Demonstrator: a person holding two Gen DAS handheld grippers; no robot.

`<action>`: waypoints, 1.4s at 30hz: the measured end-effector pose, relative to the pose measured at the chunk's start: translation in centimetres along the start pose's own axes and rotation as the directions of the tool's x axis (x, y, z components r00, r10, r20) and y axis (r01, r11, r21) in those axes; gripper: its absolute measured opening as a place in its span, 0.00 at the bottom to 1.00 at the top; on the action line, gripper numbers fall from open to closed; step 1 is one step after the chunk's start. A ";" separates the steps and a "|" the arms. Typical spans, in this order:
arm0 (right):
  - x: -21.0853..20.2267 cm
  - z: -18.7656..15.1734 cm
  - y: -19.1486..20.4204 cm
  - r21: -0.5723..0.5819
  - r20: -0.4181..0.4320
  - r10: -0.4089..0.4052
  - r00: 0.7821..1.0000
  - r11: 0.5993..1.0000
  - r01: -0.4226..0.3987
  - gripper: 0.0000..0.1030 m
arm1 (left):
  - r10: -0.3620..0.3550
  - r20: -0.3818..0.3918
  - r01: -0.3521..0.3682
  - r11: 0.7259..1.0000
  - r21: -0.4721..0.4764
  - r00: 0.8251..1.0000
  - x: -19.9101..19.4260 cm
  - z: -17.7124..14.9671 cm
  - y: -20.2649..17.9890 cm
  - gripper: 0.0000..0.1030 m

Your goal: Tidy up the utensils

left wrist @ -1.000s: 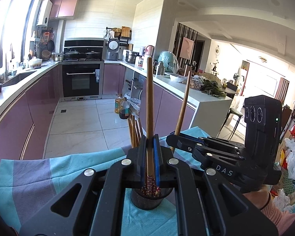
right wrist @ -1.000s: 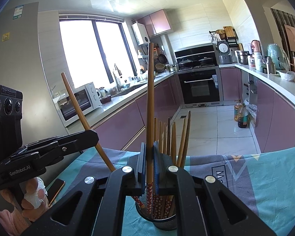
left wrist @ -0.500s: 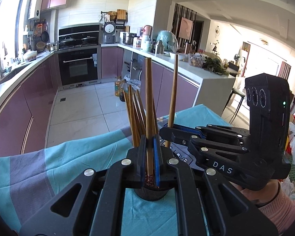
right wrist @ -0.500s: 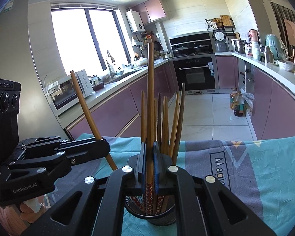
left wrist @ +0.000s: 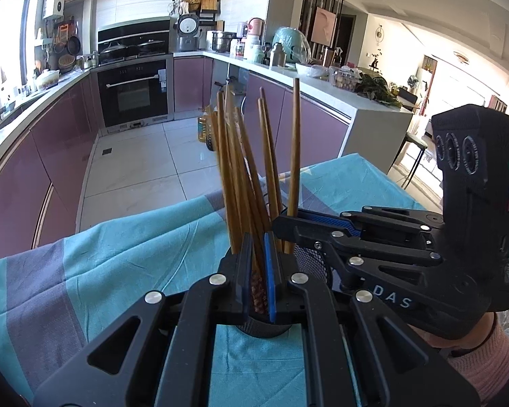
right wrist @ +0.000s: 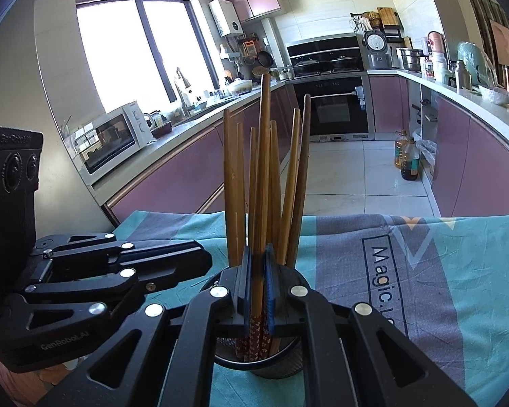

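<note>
A black mesh holder (left wrist: 308, 261) (right wrist: 281, 363) stands on the cloth and holds several brown wooden chopsticks (left wrist: 244, 176) (right wrist: 288, 176). My left gripper (left wrist: 257, 271) is right over the holder; a chopstick with a red patterned end (left wrist: 258, 291) sits between its nearly closed jaws. My right gripper (right wrist: 258, 288) is shut on another upright chopstick (right wrist: 263, 169), low in the holder. In the left wrist view the right gripper (left wrist: 283, 229) comes in from the right, its chopstick (left wrist: 294, 149) standing upright. The left gripper's fingers (right wrist: 173, 264) show at the left in the right wrist view.
The table carries a turquoise and grey cloth (left wrist: 118, 257) (right wrist: 424, 271) with printed letters. Beyond its far edge lie the tiled floor, purple cabinets, an oven (left wrist: 134, 93) and oil bottles (right wrist: 407, 159). A microwave (right wrist: 115, 135) stands on the left counter.
Both grippers have come down with their chopsticks toward the holder. The chopstick in the left gripper now stands much lower among the others. The right gripper's chopstick has gone from slanted to upright.
</note>
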State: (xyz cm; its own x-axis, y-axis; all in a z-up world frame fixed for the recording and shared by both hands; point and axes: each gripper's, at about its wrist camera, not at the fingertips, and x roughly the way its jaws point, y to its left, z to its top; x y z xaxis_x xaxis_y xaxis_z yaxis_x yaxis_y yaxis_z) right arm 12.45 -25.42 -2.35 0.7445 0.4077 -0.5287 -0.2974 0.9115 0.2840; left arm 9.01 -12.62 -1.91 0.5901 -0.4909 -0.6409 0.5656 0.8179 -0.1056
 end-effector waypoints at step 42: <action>-6.5 -4.8 4.1 -0.113 0.206 -0.100 0.973 0.986 0.125 0.94 | 0.316 0.274 -0.282 0.947 -0.155 0.908 -11.5 -8.4 5.0 0.94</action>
State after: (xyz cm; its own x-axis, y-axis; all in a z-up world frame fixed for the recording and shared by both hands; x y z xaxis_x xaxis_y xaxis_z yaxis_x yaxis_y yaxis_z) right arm 3.50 -24.04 -1.61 0.8777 0.2944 -0.3781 -0.2676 0.9557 0.1229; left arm 0.18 -0.37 -1.44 0.8726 -0.2699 -0.4070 0.2795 0.9594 -0.0370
